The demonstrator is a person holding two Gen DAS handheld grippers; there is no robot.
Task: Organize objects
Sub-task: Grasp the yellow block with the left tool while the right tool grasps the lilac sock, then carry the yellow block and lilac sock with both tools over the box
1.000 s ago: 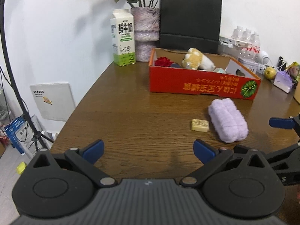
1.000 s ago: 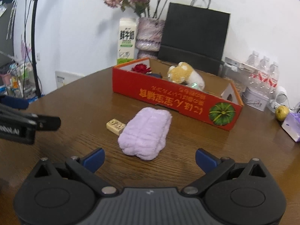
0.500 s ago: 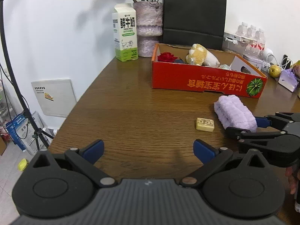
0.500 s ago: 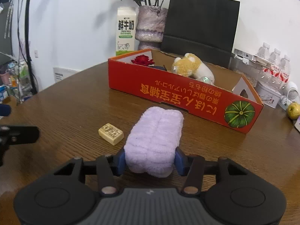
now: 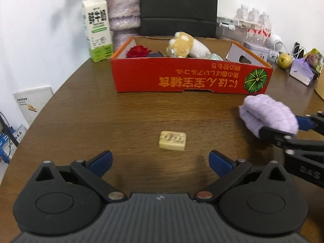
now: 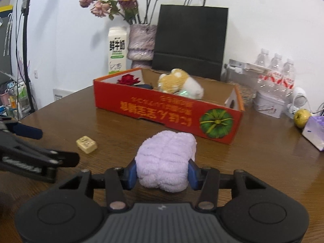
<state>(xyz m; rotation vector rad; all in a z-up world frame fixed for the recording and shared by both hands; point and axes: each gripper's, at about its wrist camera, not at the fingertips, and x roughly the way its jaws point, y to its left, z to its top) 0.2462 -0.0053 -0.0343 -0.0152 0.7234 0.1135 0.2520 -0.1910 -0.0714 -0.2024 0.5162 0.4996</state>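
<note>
My right gripper (image 6: 161, 175) is shut on a rolled lilac towel (image 6: 167, 160) and holds it above the wooden table (image 6: 253, 162), in front of the red cardboard box (image 6: 168, 111). The towel also shows in the left wrist view (image 5: 267, 114), held by the right gripper (image 5: 283, 128). My left gripper (image 5: 160, 161) is open and empty, just short of a small beige tile (image 5: 172, 143) on the table; the tile also shows in the right wrist view (image 6: 86, 144). The box (image 5: 190, 77) holds a plush toy (image 5: 183, 44) and a red flower (image 5: 137, 51).
Behind the box stand a milk carton (image 5: 97, 26), a vase of dried flowers (image 6: 140, 42) and a black paper bag (image 6: 191, 40). At the back right are water bottles (image 6: 275, 73), a yellow-green fruit (image 6: 302, 117) and a lilac packet (image 5: 301, 74). The table's edge curves at the left.
My right gripper closed on the lilac towel and has lifted it off the table. My left gripper moved forward and to the right, toward the beige tile, staying open.
</note>
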